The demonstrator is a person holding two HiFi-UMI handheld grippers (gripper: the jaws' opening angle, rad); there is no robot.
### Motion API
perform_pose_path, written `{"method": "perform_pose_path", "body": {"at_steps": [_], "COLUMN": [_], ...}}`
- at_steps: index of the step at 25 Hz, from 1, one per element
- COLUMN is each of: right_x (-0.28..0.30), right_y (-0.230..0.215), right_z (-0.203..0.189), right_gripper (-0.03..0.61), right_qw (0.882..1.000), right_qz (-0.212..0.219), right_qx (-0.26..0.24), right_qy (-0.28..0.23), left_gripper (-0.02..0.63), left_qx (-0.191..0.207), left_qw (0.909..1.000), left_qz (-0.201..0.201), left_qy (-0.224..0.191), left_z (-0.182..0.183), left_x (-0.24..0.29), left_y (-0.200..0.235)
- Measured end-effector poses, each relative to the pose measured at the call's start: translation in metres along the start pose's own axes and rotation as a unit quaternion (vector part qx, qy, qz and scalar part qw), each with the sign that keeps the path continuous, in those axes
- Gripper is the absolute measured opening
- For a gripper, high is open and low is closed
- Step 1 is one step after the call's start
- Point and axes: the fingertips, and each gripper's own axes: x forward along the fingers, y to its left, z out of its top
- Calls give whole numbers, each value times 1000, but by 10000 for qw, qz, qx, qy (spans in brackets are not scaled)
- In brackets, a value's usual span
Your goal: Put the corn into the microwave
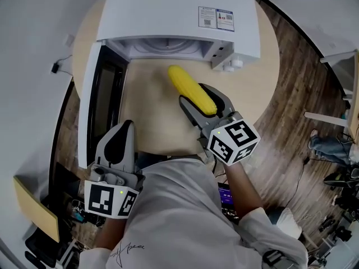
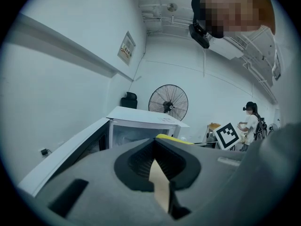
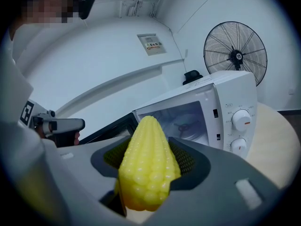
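My right tool (image 1: 201,101) grips the corn (image 3: 148,164) by its thick end; my left tool (image 2: 155,164) is closed and empty. The corn is probably firm and light (round, so it could twist).

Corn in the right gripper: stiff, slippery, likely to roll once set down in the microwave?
Probably stiff: the corn sticks out past the right gripper without sagging. Grip looks fairly secure, since the bumpy kernels sit between ribbed pads. Its round, tapered shape may roll in a curve once released inside the microwave.
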Motion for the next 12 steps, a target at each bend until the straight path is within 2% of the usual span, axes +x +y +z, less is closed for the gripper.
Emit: {"method": "perform_pose_path", "body": {"at_steps": [12], "right_x": [49], "right_y": [-10], "right_z": [-7], "right_gripper": [264], "right_qw": [9999], "right_qz": [-105], "right_qx": [-66], "right_qy": [-9], "left_gripper": [0], "left_qx": [-37], "left_qw": [9999], "left_qz": [17], "left_qy": [111], "left_z": [-1], "left_x": [-1], "left_y": [20]}}
